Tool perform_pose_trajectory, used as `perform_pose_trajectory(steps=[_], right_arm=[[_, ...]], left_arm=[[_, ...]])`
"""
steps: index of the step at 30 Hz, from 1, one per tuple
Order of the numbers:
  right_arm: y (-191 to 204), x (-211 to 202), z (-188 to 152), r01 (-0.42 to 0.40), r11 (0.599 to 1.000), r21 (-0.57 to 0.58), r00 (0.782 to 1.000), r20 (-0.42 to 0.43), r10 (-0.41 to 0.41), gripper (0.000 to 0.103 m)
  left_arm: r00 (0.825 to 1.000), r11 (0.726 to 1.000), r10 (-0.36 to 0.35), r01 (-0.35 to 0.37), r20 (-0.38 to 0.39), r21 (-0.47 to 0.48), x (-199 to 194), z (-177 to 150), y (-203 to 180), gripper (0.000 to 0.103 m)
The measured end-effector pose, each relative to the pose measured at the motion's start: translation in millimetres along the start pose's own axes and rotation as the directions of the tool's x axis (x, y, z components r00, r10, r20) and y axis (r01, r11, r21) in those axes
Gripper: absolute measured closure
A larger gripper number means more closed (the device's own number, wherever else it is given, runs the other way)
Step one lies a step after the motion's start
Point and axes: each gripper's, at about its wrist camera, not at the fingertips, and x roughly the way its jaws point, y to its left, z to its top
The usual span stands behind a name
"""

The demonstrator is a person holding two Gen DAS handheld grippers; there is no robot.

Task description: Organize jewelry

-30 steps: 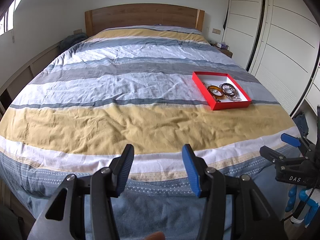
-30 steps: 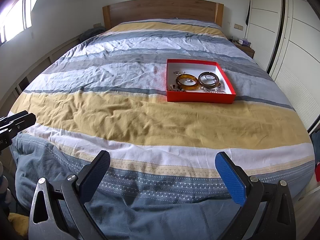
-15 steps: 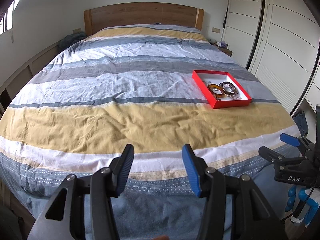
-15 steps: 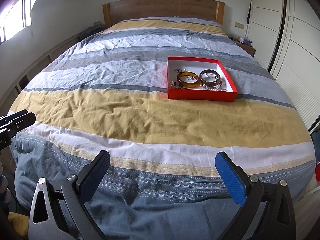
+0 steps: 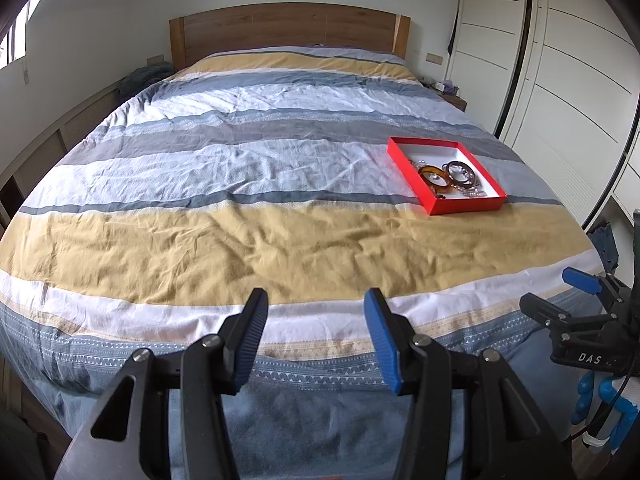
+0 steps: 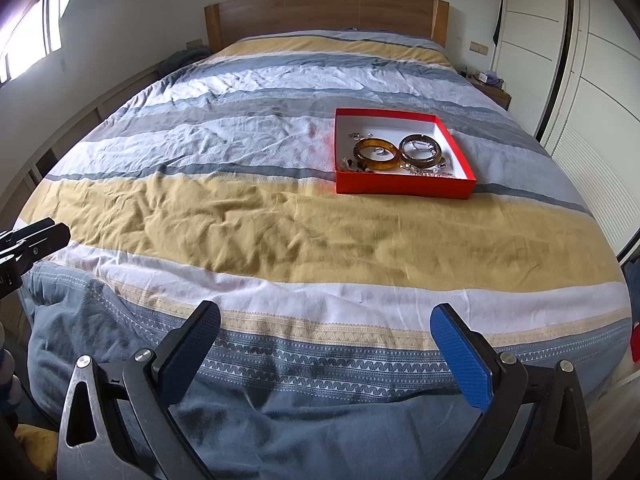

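A shallow red box (image 5: 464,209) (image 6: 404,189) with a white inside lies on the striped bed, right of centre. In it are an amber bangle (image 5: 434,176) (image 6: 376,155), a darker grey-brown bangle (image 5: 460,171) (image 6: 422,151) and several small chains and pieces along the near wall. My left gripper (image 5: 315,300) hangs open over the foot of the bed, well short of the box, with nothing between its blue pads. My right gripper (image 6: 326,312) stands wide open there too, also empty. It shows at the right edge of the left wrist view (image 5: 550,290).
The duvet (image 6: 248,232) is wrinkled, with yellow, white, grey and blue stripes. A wooden headboard (image 5: 288,28) stands at the far end and white wardrobe doors (image 5: 568,80) run along the right. A nightstand (image 6: 492,92) sits at the far right. Low shelving lines the left wall.
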Motion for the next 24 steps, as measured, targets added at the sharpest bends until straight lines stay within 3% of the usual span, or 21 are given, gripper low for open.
perform_pose_trajectory(steps=[24], right_arm=[[-1,1,0,0.002,1.000,-0.001,1.000,-0.005,-0.002,0.000]], left_arm=[[1.000,1.000,0.002,-0.002,-0.011,-0.003,3,-10,7,0.055]])
